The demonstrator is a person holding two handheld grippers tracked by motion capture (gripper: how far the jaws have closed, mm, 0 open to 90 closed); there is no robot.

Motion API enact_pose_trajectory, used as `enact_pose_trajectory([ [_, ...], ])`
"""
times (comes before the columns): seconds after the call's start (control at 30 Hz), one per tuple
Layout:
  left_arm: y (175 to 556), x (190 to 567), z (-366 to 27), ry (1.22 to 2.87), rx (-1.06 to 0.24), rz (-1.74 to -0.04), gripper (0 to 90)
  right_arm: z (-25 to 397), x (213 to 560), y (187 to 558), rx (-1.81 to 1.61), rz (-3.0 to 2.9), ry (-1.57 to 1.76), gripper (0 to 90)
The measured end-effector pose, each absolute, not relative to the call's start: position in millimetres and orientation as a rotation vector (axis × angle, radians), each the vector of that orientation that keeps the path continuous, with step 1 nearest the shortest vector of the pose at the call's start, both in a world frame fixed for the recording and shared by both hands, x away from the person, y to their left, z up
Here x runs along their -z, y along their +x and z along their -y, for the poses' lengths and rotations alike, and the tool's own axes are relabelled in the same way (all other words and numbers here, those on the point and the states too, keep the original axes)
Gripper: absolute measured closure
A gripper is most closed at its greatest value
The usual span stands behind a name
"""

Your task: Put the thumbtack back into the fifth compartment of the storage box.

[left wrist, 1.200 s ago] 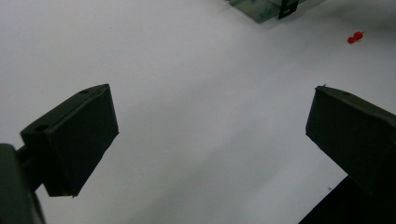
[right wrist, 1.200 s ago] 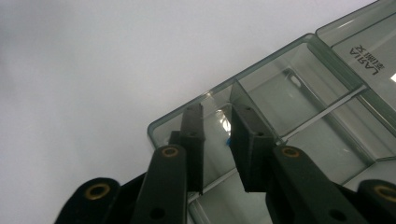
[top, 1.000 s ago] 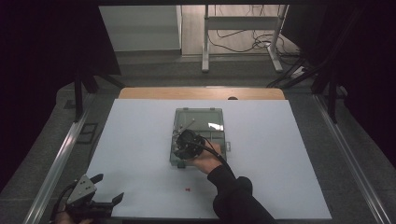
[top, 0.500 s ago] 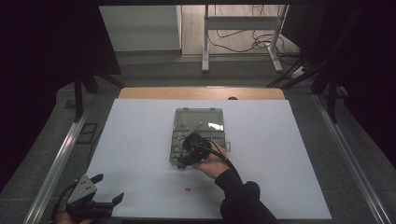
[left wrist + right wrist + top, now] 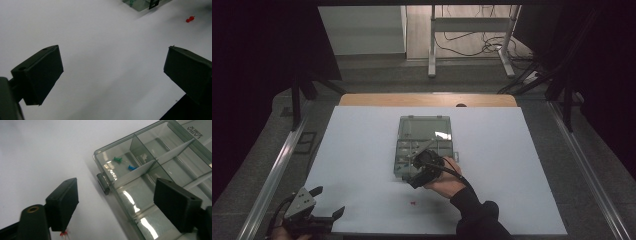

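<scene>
The clear plastic compartment box (image 5: 160,185) lies open mid-counter (image 5: 362,150), its far half cut off in the right gripper view. The right tongs (image 5: 115,205) gape empty over its near corner, partly covering a red pushpin (image 5: 63,234) beside the box. A green pushpin (image 5: 117,159) and blue pushpin (image 5: 131,167) share the corner compartment. The left tongs (image 5: 112,77) spread empty, well apart from the box.

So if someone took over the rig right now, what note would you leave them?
Right gripper: open, holding nothing, at the near edge of the open box.
Left gripper: open, holding nothing, at the table's near left corner.
Done: a green pin and a blue pin lie in the box's corner compartment.
Left: a red pin lies on the table in front of the box; it probably goes in next.
</scene>
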State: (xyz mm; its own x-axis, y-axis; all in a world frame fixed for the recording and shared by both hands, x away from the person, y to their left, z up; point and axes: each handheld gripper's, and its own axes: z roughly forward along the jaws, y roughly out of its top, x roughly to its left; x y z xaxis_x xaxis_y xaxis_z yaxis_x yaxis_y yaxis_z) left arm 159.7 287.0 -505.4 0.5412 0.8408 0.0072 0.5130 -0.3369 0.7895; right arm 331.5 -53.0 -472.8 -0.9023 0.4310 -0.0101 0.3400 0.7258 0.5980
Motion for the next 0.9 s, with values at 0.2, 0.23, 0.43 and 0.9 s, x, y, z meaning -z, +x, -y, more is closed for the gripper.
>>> enact_pose_trajectory([
  [0.2,159.6,505.4,-287.2,2.010,-0.543,-1.092,2.8,56.3,472.6,323.6,-0.892,-2.774,0.621,10.4],
  [0.23,159.7,505.4,-287.2,2.009,-0.542,-1.092,2.8,56.7,472.9,322.3,-0.885,-2.773,0.617,9.4],
  [0.43,159.7,505.3,-287.2,2.010,-0.542,-1.091,2.8,59.9,473.4,315.1,-0.859,-2.773,0.619,3.9],
  [0.9,159.5,505.3,-286.9,2.014,-0.544,-1.087,2.8,67.7,480.0,297.4,-0.816,-2.826,0.627,9.1],
])
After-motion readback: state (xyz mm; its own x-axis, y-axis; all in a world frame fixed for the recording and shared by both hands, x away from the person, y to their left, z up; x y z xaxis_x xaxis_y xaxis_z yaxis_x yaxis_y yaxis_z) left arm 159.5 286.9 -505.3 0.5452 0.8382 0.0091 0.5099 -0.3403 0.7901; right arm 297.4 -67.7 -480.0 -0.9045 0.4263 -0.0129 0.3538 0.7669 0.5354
